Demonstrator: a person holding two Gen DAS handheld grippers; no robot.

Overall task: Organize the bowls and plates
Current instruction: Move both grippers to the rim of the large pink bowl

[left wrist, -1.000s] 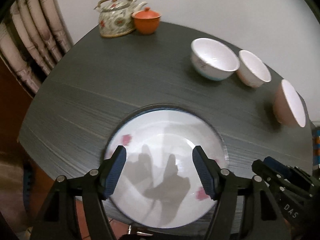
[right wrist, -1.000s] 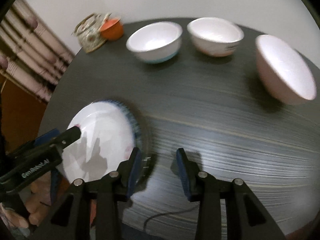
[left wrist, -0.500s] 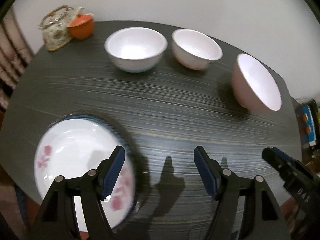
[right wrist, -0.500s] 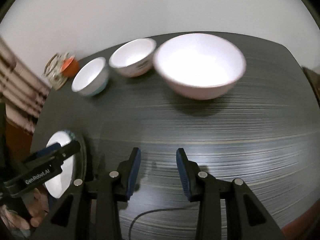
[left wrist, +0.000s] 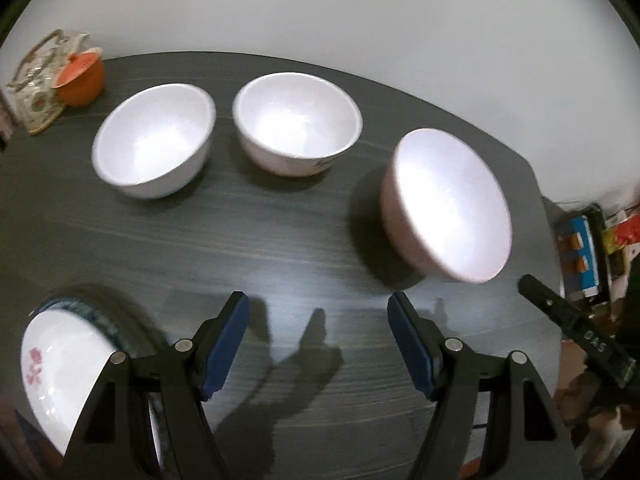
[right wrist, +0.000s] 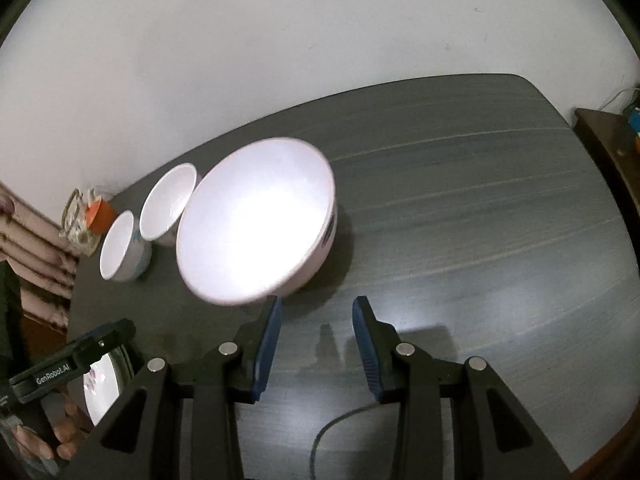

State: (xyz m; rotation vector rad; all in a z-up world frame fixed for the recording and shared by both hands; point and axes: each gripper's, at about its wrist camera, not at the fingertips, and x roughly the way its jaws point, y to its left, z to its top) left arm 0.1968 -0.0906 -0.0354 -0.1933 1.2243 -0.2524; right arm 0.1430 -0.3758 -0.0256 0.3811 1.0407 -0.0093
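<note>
White porcelain sits in three bowls on the dark grey counter. In the left wrist view the left bowl and the middle bowl occupy the upper centre, and the large pinkish bowl sits right of centre, apart from them. A flowered plate lies at the lower left edge, partly behind the left gripper, whose jaws are spread wide and hold nothing. In the right wrist view the right gripper also stands open and empty, with the large bowl just ahead of its left finger.

The step in hand looks like the approach to a bowl, likely the large one. The next move calls for one finger inside the rim, one outside, then closing firmly, since glazed walls may slip.

A teapot and an orange cup stand at the upper left.
</note>
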